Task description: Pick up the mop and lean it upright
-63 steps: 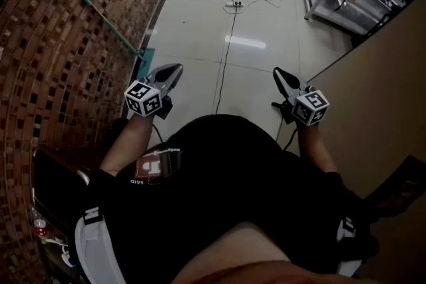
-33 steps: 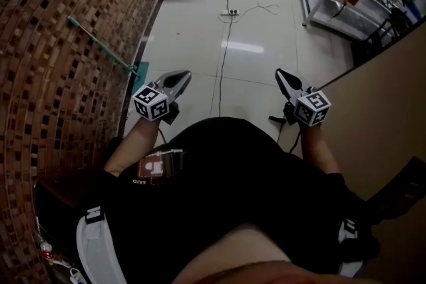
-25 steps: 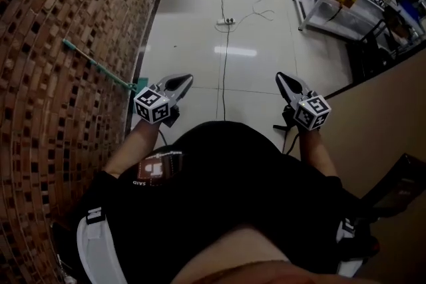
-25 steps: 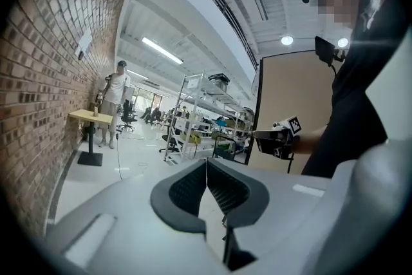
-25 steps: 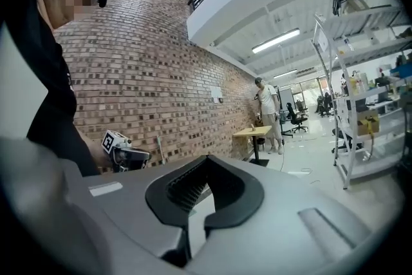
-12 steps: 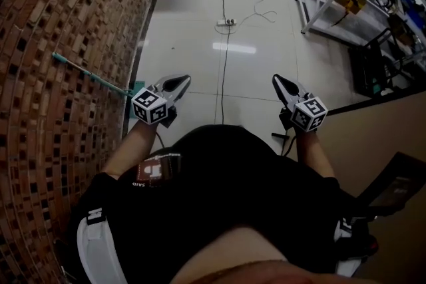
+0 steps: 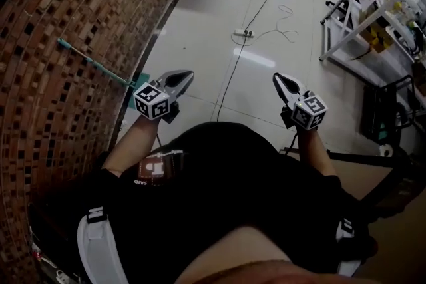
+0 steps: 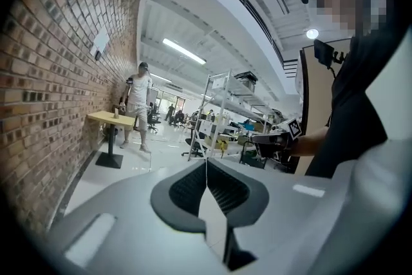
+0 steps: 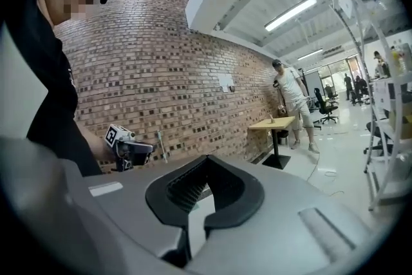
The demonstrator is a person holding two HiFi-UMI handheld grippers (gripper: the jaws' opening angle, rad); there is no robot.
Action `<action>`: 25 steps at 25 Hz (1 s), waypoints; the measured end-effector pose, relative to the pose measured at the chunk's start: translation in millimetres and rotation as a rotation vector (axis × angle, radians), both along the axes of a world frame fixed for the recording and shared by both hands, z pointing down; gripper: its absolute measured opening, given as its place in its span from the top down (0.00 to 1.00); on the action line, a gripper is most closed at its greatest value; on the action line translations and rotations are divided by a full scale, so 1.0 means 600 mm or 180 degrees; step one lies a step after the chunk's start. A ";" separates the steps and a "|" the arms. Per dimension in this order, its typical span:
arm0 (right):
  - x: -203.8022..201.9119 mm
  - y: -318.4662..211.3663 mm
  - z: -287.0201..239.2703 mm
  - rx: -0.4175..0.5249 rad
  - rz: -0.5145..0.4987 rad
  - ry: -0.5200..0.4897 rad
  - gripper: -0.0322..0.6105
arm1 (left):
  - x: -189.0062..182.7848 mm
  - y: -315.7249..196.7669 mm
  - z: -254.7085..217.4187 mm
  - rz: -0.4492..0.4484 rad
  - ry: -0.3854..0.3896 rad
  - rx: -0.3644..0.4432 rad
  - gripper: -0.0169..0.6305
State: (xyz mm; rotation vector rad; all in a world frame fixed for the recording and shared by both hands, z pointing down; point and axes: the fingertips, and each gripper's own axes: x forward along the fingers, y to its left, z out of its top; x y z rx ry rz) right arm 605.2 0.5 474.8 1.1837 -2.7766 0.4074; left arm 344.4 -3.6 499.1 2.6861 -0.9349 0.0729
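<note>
Main risk, as I read it: the mop [image 7: 93, 62] is propped at a slant on the brick wall [image 7: 46, 16] at the left, with its teal head down at the wall's foot on the glossy floor [image 7: 200, 23]. The head could skid out on that tile and the handle would scrape down the bricks. A bump from the left gripper [image 7: 187, 75], which hangs just beside the mop head, could set that off. Second risk: a cable [image 7: 233, 66] runs along the floor from the far power strip [image 7: 241, 32] toward the person's feet, so a step forward might snag it. Pose: both forearms are bent and held out in front of the body at about the same height, with the marker cubes near the wrists and both grippers aimed at the far side. The left gripper's fingers are pressed together with nothing between them. The right gripper [image 7: 277, 78] sits well apart from the mop, and its fingers are also together and empty. In the right gripper view the mop handle [image 9: 160, 143] shows against the bricks beyond the other gripper.
</note>
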 end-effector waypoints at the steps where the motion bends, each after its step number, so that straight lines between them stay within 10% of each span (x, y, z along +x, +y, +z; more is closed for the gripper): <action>1: 0.004 -0.015 0.003 -0.0004 -0.0056 0.0025 0.93 | 0.006 -0.005 -0.001 -0.0042 0.0008 -0.0007 0.97; 25: -0.126 -0.216 -0.014 0.0079 0.0224 0.0016 0.93 | -0.128 -0.235 -0.005 0.0204 -0.0007 0.0075 0.97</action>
